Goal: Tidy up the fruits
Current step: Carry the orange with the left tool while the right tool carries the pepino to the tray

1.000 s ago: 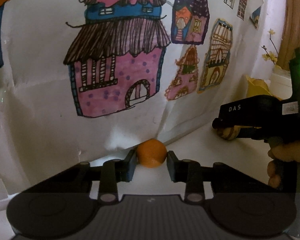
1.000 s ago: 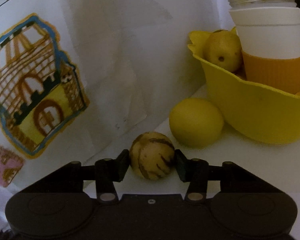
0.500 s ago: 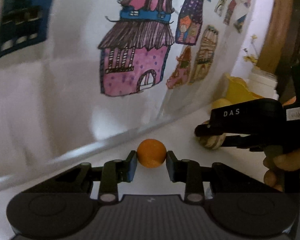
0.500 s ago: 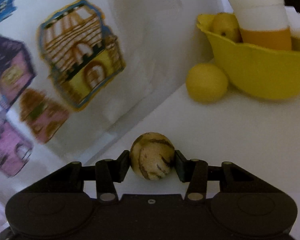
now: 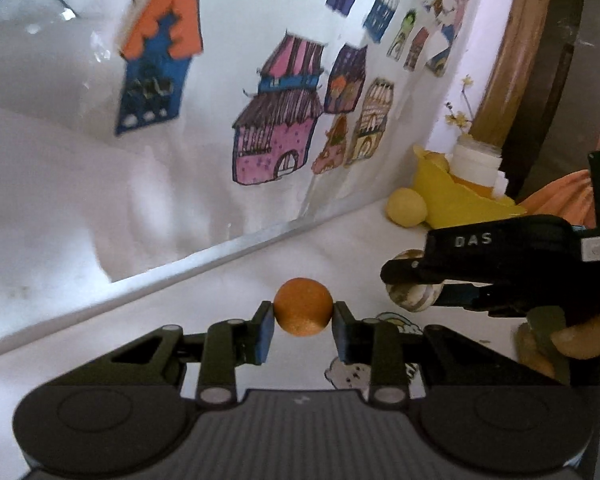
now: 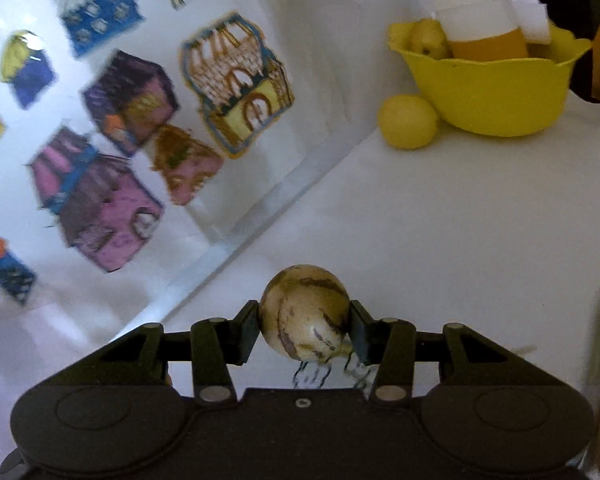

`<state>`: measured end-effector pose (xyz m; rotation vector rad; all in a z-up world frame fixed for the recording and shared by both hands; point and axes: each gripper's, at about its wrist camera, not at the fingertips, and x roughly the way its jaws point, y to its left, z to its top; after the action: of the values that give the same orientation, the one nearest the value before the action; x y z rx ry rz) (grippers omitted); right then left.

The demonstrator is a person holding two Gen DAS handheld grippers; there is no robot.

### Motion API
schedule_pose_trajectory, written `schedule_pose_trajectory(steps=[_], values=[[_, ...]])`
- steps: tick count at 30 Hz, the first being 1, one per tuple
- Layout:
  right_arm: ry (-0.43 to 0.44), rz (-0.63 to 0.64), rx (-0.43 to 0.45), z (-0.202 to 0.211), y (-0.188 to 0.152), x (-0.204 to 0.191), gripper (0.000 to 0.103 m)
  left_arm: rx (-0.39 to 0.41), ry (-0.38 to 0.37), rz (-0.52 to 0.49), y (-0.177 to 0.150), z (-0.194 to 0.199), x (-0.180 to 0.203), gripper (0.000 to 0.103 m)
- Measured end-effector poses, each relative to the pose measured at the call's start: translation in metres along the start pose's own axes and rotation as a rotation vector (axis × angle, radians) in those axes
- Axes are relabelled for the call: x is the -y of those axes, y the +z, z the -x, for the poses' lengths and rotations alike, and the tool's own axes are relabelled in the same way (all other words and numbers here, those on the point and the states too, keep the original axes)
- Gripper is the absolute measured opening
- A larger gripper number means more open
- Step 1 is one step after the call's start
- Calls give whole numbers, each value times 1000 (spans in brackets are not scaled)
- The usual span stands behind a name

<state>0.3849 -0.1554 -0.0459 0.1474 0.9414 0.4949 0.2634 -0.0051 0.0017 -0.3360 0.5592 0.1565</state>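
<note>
My left gripper is shut on a small orange fruit and holds it above the white table. My right gripper is shut on a round cream fruit with brown stripes; in the left wrist view it shows to the right of the orange, with the striped fruit in it. A yellow lemon lies on the table beside a yellow bowl, far ahead at the right. The bowl holds another yellow fruit and a white-and-orange cup.
A white wall with colourful house drawings stands along the table's far left edge. The lemon and bowl sit in the back right corner. Cartoon stickers lie on the table under the grippers.
Both grippers have pulled back from the wall and bowl, each still holding its fruit. The bowl and lemon look farther away now.
</note>
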Motion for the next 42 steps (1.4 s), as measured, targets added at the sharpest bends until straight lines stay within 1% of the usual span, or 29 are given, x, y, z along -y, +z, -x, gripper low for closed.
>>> schedule_pose_trajectory(steps=[5, 10, 15, 18, 25, 28, 31, 35, 38, 42], values=[[12, 36, 41, 46, -6, 7, 49, 20, -10, -7, -2, 28, 9, 34], [11, 43, 82, 98, -11, 16, 49, 33, -47, -14, -5, 53, 23, 34], [-16, 45, 123, 149, -31, 25, 49, 45, -97, -33, -15, 77, 39, 34], [-47, 56, 148, 179, -47, 34, 49, 46, -131, -45, -23, 88, 51, 34], [-115, 65, 199, 239, -85, 66, 49, 10, -204, -80, -39, 96, 83, 34], [-154, 73, 220, 259, -105, 82, 49, -29, -232, -119, -44, 94, 100, 34], [-198, 82, 222, 275, -125, 101, 49, -32, -258, -168, -48, 93, 117, 34], [-250, 83, 214, 288, -147, 124, 49, -47, -292, -203, -51, 91, 139, 34], [-267, 71, 221, 296, -160, 138, 49, -55, -315, -240, -55, 89, 157, 34], [-285, 74, 235, 300, -176, 146, 49, -95, -349, -287, -62, 81, 178, 34]])
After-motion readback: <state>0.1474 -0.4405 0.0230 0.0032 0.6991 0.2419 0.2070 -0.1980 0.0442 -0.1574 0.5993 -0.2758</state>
